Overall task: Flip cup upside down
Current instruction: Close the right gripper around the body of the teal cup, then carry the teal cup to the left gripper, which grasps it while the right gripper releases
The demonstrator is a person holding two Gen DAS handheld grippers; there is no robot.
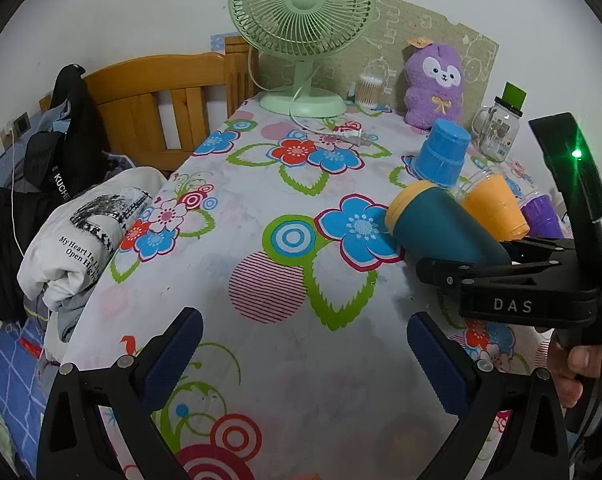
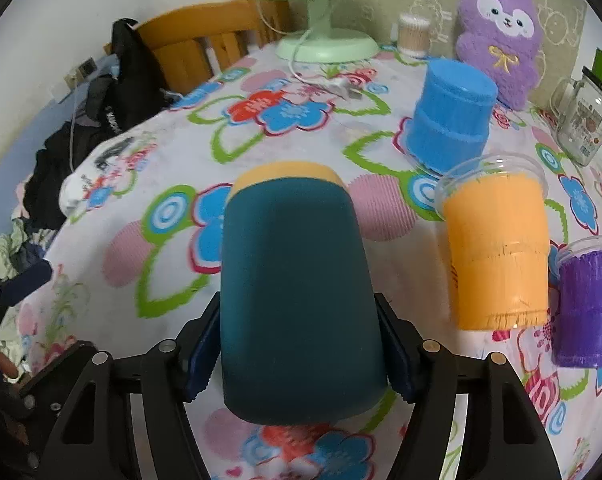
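— Where is the cup?
— My right claw [image 2: 299,354] squeezes the dark cup [image 2: 297,300] above the table [image 2: 173,160], tipped over on its side.
— And the left claw?
— It [image 1: 305,344] is wide open, holding nothing.

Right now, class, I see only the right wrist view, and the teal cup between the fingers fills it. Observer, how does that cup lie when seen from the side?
Observer: In the left wrist view the teal cup lies nearly sideways in the right gripper. Its yellow band points away from the gripper.
Operator: Is the other gripper holding anything?
Observer: No. The left gripper is open, with nothing between its fingers, and it is over the floral tablecloth.
Operator: Is anything lit on my own rig?
Observer: A green light glows on the black mount above the right gripper.
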